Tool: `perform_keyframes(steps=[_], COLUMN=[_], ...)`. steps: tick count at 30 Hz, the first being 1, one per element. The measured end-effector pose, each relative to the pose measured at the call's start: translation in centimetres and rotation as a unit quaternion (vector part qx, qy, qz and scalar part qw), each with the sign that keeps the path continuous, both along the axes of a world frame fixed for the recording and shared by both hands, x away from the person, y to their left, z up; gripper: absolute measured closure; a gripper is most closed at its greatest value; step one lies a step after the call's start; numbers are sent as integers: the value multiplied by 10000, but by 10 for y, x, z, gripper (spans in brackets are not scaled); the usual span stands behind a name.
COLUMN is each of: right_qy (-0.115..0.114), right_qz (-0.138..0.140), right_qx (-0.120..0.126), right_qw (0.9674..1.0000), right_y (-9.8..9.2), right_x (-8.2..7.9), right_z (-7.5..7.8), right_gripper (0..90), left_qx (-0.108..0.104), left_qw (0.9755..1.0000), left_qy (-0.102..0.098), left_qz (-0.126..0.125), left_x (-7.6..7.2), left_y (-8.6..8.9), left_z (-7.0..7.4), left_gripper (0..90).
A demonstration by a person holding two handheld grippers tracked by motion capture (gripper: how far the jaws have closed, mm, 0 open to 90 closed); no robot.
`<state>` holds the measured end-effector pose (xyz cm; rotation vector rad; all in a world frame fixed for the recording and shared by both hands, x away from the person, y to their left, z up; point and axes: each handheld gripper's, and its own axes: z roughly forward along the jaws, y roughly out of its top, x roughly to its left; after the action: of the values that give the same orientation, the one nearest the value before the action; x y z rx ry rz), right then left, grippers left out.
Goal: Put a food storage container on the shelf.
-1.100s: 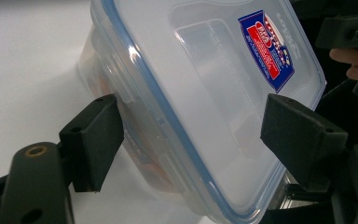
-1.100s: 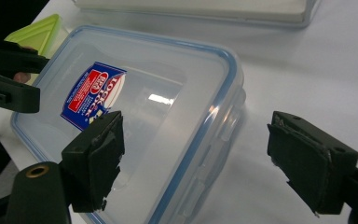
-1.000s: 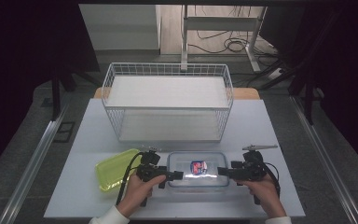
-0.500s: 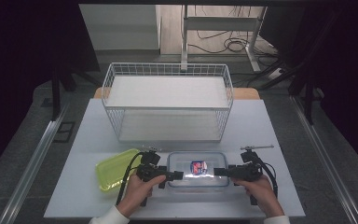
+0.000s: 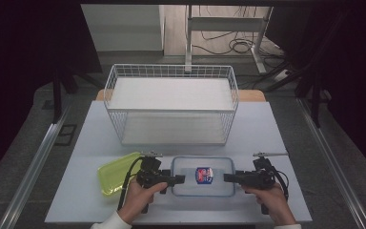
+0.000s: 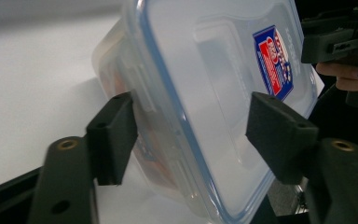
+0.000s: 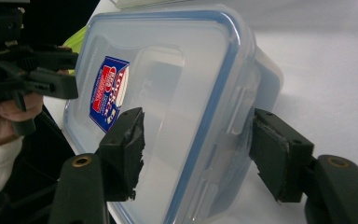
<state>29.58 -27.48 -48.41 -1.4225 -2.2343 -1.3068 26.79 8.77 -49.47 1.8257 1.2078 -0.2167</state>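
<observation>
A clear plastic food box (image 5: pixel 202 183) with a blue-rimmed lid and a red and blue label (image 5: pixel 204 174) lies near the table's front edge. My left gripper (image 5: pixel 181 179) reaches its left end and my right gripper (image 5: pixel 226 177) its right end. In the left gripper view the jaws (image 6: pixel 191 135) straddle the box's edge (image 6: pixel 186 130), one pad by the side latch, one over the lid. In the right gripper view the jaws (image 7: pixel 198 149) straddle the other end (image 7: pixel 214 116) the same way. Both pairs of jaws have just been closing, and the pads stand close to the box.
A yellow-green tray (image 5: pixel 116 171) lies left of the box, under the left gripper's cable. A white wire basket (image 5: pixel 171 102) stands across the back of the table (image 5: pixel 267 129). A person's hands hold both grippers from the front edge.
Both hands have stayed at the ends of the box, and the box has not moved. From above, the jaws' narrowing is too small to see.
</observation>
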Motion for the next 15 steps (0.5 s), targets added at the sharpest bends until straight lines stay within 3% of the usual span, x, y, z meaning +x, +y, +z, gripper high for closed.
perform_keyframes(steps=[5,15], right_qy=[-250,-390], right_qz=[25,97], right_qx=[21,121], right_qw=[9997,9991], right_y=[-3,-7], right_x=[-12,-20], right_z=[2,3], right_gripper=[425,463], left_qx=[-82,-138], left_qw=[9999,9993], left_qy=[-129,-281], left_qz=[-78,-228], left_x=[-7,-13], left_y=[5,10], left_z=[1,3], left_gripper=[431,476])
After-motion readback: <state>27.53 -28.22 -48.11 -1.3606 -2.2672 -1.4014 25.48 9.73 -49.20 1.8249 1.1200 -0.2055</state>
